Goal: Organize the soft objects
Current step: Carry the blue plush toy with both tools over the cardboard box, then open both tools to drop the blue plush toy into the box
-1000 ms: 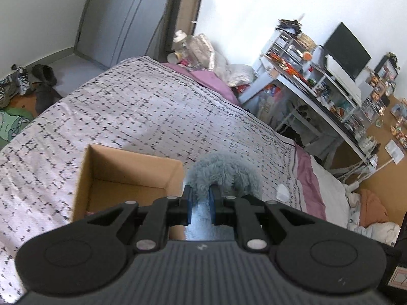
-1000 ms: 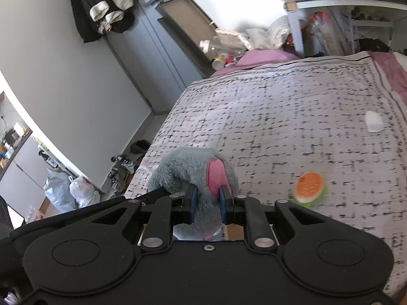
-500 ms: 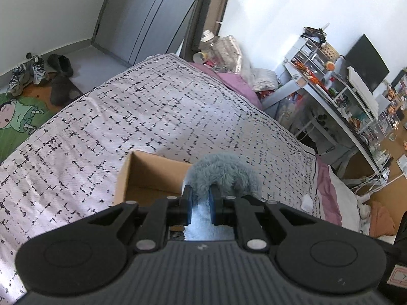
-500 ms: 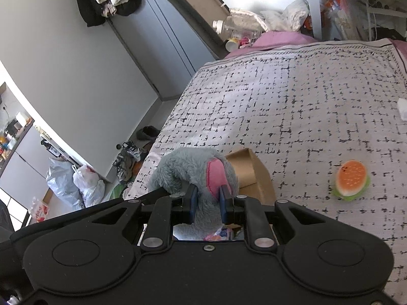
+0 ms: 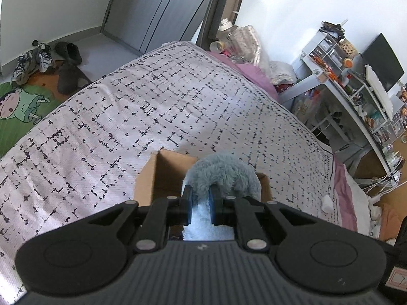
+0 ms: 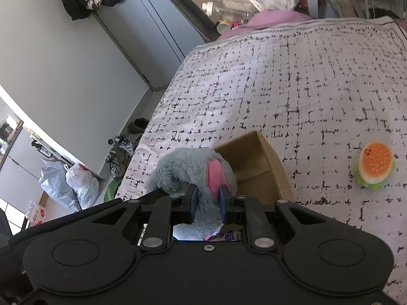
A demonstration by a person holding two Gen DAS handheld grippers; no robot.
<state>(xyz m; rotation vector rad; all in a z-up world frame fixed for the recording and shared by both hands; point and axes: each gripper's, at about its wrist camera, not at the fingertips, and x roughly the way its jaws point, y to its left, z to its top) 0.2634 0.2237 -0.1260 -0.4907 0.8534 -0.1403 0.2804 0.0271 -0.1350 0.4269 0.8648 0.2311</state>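
A fluffy grey plush toy point(image 5: 223, 175) with a pink ear point(image 6: 215, 175) is pinched between both pairs of blue pads. My left gripper point(image 5: 201, 203) is shut on its grey fur, and my right gripper point(image 6: 207, 202) is shut on it beside the pink ear. The toy hangs right over an open cardboard box point(image 5: 162, 175), which also appears in the right wrist view as the box point(image 6: 257, 162), standing on the bed. A plush burger point(image 6: 375, 165), orange on top with a green rim, lies on the bedspread to the right of the box.
The bed has a white spread with black marks point(image 5: 152, 106) and a pink sheet edge point(image 5: 340, 185). Shoes point(image 5: 33, 61) and a green mat point(image 5: 17, 106) lie on the floor at left. A cluttered desk point(image 5: 351, 94) stands to the right. Plastic bags point(image 6: 68, 185) sit on the floor.
Both grippers have come down and closer to the bed with the plush toy. The box has slid from the left to directly under the toy, and the burger now lies further right.
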